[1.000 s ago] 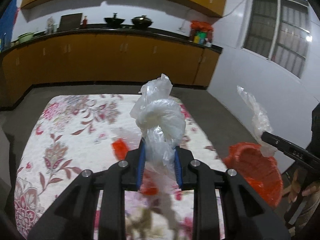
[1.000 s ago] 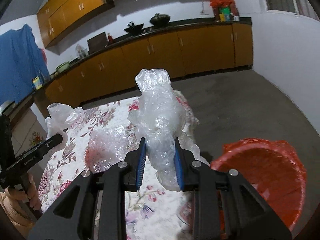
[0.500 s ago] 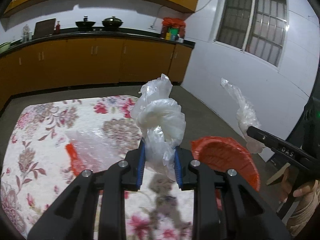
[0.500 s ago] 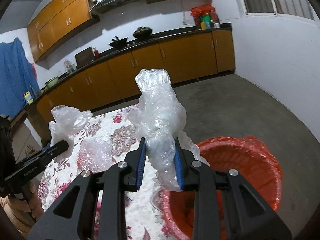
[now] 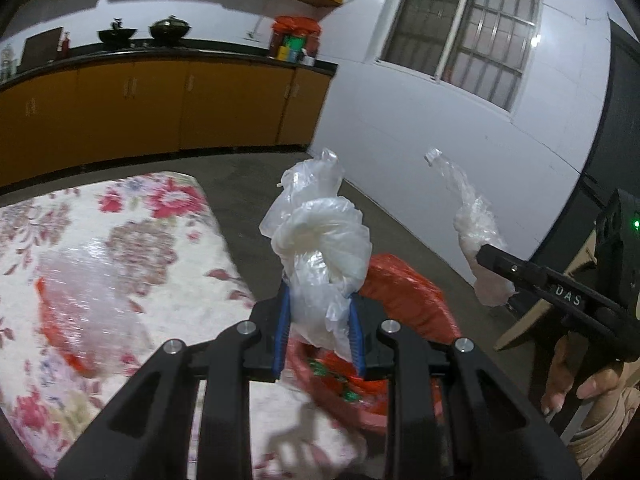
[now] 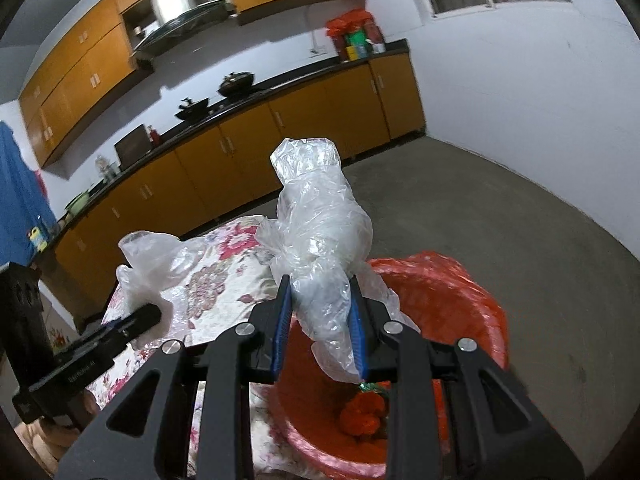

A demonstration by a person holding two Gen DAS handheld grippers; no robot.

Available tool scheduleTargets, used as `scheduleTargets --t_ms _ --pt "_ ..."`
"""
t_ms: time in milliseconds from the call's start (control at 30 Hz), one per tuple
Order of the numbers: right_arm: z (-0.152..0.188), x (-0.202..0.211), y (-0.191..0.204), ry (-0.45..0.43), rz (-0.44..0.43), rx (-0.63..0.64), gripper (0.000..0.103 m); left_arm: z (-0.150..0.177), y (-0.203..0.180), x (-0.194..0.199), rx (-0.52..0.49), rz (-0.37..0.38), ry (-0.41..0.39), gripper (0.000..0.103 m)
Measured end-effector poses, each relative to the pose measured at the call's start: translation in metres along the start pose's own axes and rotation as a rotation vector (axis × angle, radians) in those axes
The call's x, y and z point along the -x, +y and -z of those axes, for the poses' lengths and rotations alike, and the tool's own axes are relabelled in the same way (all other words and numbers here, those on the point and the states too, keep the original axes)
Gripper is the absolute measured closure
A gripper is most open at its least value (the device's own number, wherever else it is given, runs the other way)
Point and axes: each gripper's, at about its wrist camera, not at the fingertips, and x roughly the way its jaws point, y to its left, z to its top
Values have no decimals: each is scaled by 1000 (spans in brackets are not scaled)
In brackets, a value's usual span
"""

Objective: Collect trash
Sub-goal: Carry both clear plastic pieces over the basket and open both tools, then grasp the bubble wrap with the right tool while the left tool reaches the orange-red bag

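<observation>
Over the red bin [image 6: 460, 292], my left gripper [image 5: 319, 320] and right gripper [image 6: 320, 320] each pinch a light, soft, crumpled plastic bag [image 5: 320, 240] low.

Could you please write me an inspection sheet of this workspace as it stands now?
Surface: table under a floral cloth.
Job's things: red bin beside the table, trash inside; a crumpled clear bag and a second clear bag.
Clutter: bubble wrap over something red on the cloth.
Grippers: left gripper shut on the first bag; right gripper shut on the second.
Cables: nothing seen.
Surroundings: orange cabinets, pots on the counter, barred window.
</observation>
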Motion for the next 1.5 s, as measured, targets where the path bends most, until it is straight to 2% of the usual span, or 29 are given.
scheduleTargets --t_ms 300,367,433,500,667,833,967,1100,1300,1500 --pt "1 2 -23 1 24 -47 73 16 -28 -39 8 69 79 74" --pt "3 0 -28 4 37 -56 67 21 -32 -48 3 71 98 68" --pt "6 -3 -33 13 45 -72 55 27 -35 -59 3 76 131 62" --pt "9 -4 -36 17 51 -86 49 34 -35 -67 5 76 157 56" --pt "13 -4 -44 25 75 -101 48 47 -23 -77 31 53 201 52" --pt "13 -2 -37 18 78 -82 48 49 -5 -69 57 16 188 49" --pt "12 -5 -18 19 58 -13 48 48 8 -48 41 -54 140 45" --pt "14 -12 14 33 2 55 49 49 29 -18 35 -142 77 42" --pt "19 -35 80 74 -116 167 52 52 81 34 53 -317 -25 38" --pt "33 -80 153 144 -221 244 56 60 137 88 74 -511 -102 34"
